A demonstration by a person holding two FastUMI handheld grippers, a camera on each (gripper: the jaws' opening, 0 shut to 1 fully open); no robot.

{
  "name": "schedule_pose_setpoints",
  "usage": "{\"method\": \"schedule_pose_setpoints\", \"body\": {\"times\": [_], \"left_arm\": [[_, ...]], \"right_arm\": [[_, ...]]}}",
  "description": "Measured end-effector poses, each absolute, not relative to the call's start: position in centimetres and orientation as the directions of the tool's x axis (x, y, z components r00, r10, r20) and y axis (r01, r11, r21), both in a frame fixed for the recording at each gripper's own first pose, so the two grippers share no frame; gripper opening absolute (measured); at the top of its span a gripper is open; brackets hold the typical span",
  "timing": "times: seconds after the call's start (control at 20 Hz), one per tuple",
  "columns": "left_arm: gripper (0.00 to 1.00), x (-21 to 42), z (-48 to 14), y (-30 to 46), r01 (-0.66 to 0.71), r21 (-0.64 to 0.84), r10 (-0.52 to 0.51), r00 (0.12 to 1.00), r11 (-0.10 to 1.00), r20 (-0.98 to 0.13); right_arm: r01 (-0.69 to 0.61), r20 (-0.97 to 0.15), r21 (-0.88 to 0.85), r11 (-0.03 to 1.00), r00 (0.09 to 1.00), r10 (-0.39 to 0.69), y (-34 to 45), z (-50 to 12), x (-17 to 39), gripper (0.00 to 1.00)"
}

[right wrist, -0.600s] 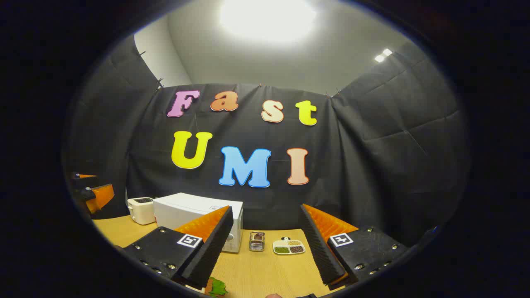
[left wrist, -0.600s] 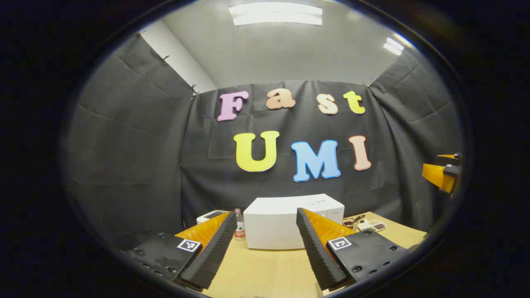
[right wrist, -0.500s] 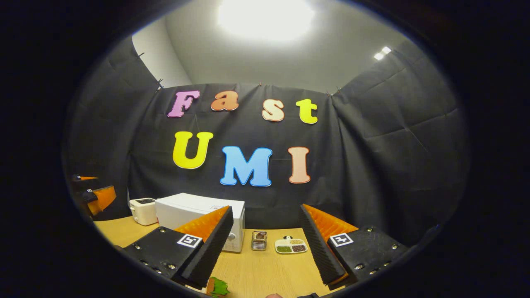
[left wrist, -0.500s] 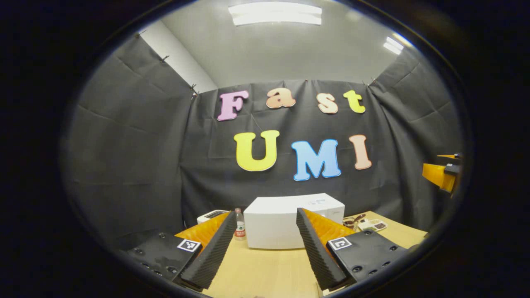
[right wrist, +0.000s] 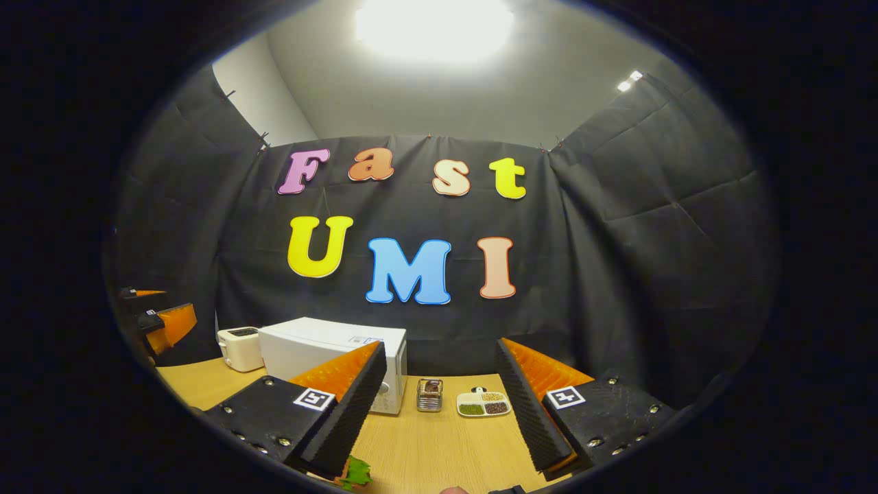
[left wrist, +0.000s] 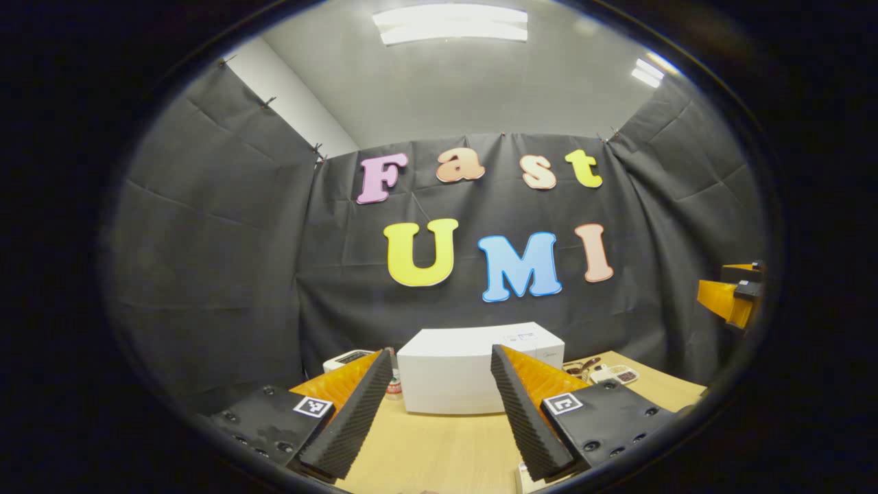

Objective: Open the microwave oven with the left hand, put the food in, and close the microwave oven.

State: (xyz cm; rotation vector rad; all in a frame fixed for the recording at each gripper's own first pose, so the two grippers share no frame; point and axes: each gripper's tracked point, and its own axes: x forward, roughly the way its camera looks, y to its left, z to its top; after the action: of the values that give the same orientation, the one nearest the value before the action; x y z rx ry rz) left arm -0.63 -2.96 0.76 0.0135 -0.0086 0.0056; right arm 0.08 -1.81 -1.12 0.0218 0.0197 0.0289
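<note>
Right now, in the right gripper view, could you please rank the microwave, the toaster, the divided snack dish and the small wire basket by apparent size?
1. Microwave, clearly largest.
2. Toaster.
3. Divided snack dish and small wire basket: too alike to rank; the dish looks wider, the basket taller.

The right gripper [right wrist: 439, 412] hovers above a wooden bench [right wrist: 439, 446], its jaws spread wide with nothing between them. Ahead to the left stands a white microwave oven [right wrist: 322, 346], door closed, with a white toaster [right wrist: 240, 348] just beside it. A small wire basket [right wrist: 430, 395] and a divided dish [right wrist: 483, 405] sit near the microwave's right. A leafy green food item [right wrist: 355, 473] lies at the lower edge. The left gripper [right wrist: 164, 322] appears far left.
</note>
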Motion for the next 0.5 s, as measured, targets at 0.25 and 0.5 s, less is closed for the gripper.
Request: {"method": "schedule_pose_setpoints", "body": {"times": [0.25, 0.5], "left_arm": [[0.96, -0.1, 0.6, -4.9, -0.025, 0.022, 0.025, 1.0, 0.999, 0.008], [0.94, 2.4, 0.0, -7.3, -0.022, 0.014, 0.022, 1.0, 1.0, 0.009]], "right_arm": [[-0.067, -0.007, 0.043, 0.997, 0.998, 0.068, -2.8, -0.9, 0.4, 0.96], [-0.088, -0.005, 0.052, 0.995, 0.996, 0.088, -4.0, -0.9, 0.3, 0.96]]}}
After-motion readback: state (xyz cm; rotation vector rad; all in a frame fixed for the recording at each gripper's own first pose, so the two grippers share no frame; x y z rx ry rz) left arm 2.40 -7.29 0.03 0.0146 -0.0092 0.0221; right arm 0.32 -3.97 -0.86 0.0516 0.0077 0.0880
